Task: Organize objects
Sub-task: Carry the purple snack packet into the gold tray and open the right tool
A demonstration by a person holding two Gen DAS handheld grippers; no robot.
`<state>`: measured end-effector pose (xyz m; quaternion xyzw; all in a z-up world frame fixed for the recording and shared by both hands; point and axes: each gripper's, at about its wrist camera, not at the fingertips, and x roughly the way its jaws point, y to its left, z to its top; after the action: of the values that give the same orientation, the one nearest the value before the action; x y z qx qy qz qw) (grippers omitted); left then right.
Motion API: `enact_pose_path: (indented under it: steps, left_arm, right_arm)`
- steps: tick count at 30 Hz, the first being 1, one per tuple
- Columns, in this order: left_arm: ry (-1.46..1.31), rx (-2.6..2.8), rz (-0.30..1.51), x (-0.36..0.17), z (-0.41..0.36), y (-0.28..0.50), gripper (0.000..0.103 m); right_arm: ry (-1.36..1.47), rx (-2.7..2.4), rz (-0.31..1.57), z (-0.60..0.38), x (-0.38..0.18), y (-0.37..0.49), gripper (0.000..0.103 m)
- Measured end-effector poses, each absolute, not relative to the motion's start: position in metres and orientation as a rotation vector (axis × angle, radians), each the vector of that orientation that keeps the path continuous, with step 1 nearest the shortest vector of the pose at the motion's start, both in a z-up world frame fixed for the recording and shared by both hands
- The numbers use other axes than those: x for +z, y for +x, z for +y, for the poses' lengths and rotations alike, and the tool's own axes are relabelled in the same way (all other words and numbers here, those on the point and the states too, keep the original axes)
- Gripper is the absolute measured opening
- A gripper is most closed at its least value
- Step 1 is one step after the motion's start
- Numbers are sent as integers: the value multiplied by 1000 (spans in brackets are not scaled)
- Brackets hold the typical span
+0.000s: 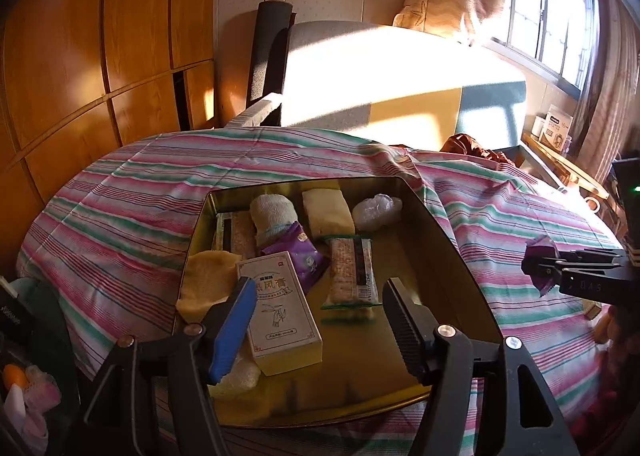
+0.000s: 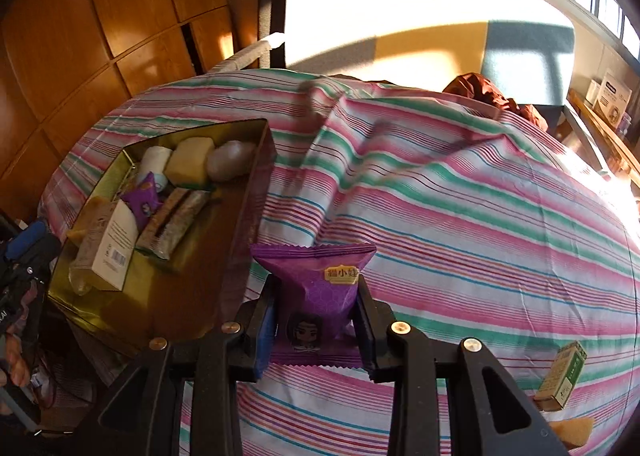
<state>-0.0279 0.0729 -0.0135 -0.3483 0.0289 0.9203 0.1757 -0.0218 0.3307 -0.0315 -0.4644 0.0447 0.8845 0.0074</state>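
Note:
A gold tin point(image 1: 460, 248) lies open on the striped cloth. It holds a white carton point(image 1: 284, 316), a purple snack packet point(image 1: 306, 256), wrapped bars point(image 1: 352, 272), rolled cloths and a yellow sponge. My left gripper point(image 1: 320, 320) hangs open over the tin's near end, its blue pad point(image 1: 236, 320) beside the carton and nothing gripped. My right gripper point(image 2: 320, 320) is shut on a second purple snack packet point(image 2: 320, 288), held above the cloth to the right of the tin point(image 2: 256, 184). In the left wrist view that right gripper point(image 1: 548, 268) shows at the right edge.
A small green box point(image 2: 562, 376) and a yellow sponge point(image 2: 572, 430) lie on the striped cloth point(image 2: 460, 216) at lower right. A grey padded seat point(image 1: 380, 68) and wooden cabinet doors point(image 1: 80, 56) stand behind. A shelf with boxes point(image 1: 556, 128) sits under the window.

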Motion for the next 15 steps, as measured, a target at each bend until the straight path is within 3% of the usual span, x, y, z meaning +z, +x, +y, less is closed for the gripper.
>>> enact_pose_path:
  steps: [6,15]
  left_arm:
    - [-986,2631,14,-12,51,-29,69]
    - [-1041,2675,-73,-21,16,-34,69]
  right_arm:
    - [-1489,2855,29,272,-25,-55,34]
    - [-1607,2780,-150,231,-60,-113,34]
